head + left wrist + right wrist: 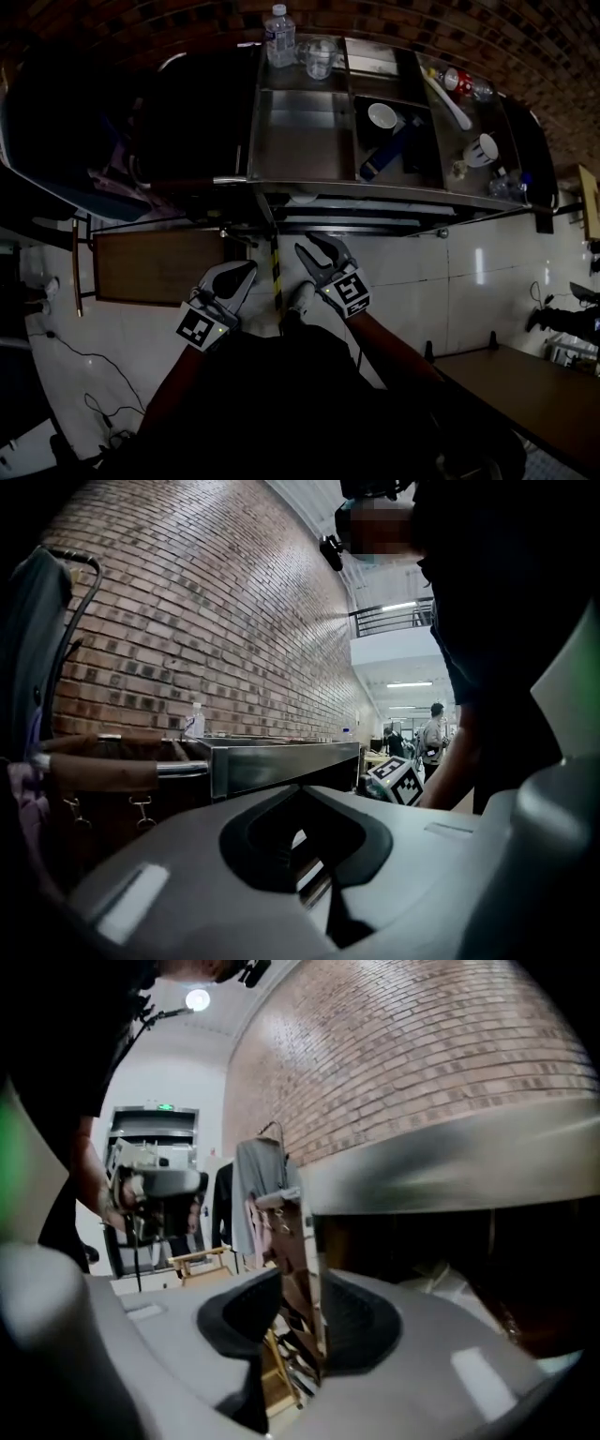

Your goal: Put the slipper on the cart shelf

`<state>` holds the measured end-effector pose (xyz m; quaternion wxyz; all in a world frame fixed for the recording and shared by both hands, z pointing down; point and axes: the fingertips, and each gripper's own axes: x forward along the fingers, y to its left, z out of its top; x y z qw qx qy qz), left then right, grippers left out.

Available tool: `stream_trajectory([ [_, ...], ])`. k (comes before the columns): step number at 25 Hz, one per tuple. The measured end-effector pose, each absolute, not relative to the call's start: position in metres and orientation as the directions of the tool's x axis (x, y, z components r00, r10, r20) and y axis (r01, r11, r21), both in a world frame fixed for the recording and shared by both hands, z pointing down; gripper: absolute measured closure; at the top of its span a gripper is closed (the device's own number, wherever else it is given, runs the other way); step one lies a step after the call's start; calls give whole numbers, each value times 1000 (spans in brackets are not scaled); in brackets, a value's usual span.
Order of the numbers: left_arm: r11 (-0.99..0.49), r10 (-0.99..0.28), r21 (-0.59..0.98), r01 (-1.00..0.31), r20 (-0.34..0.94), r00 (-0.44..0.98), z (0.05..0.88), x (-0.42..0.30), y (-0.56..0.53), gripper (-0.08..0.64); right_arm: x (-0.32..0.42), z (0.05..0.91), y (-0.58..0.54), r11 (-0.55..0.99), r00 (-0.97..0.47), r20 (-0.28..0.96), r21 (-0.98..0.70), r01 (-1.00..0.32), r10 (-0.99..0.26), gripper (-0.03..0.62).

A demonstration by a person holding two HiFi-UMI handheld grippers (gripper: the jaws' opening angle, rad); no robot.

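Drop-off at steel cart (pixel 394 192), both claws empty.
L gripper (pixel 246 272) clenched on nothing; R gripper (pixel 311 244) half-spread, nothing btwn jaws. Pale shape on lower shelf (pixel 375 225) under cart top: prob. the slipper (pixel 302 198), can't confirm. Check for full seating inboard; back out low & straight, clear of top lip and cart leg (pixel 312 1269); open tile floor (pixel 450 281) to R.

A red brick wall (pixel 187 621) rises above a pale tiled floor (pixel 487 291) bearing a brown wooden table (pixel 544 394).

No legible text — nothing readable anywhere.
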<state>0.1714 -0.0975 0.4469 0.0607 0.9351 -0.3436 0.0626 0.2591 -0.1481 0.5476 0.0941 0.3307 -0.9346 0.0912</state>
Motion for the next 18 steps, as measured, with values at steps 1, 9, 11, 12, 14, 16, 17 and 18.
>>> stream_trajectory([
  [1,-757,-634,71,-649,157,757,447,164,-95,560,249,540,-144,776,-777,223,-116,-620,-588,506],
  [9,-772,-617,75,-631,147,773,446,80,-74,560,146,493,-105,831,-837,164,-125,-542,-522,592],
  [11,-773,-615,90,-629,139,776,446,53,-69,560,115,487,-97,834,-842,164,-132,-535,-514,592],
  [12,-773,-615,95,-628,135,777,446,39,-66,560,100,487,-94,836,-844,166,-136,-532,-510,592],
  [14,-776,-612,98,-623,124,781,447,10,-61,560,68,487,-86,839,-849,167,-142,-525,-502,592],
  [16,-784,-603,98,-612,112,790,447,-19,-54,560,34,482,-76,840,-851,173,-149,-521,-497,592],
  [17,-789,-597,101,-606,106,795,447,-33,-50,560,17,480,-70,840,-851,177,-152,-521,-495,592],
  [18,-794,-591,103,-599,99,800,447,-47,-45,560,2,479,-64,840,-850,180,-150,-521,-494,592],
])
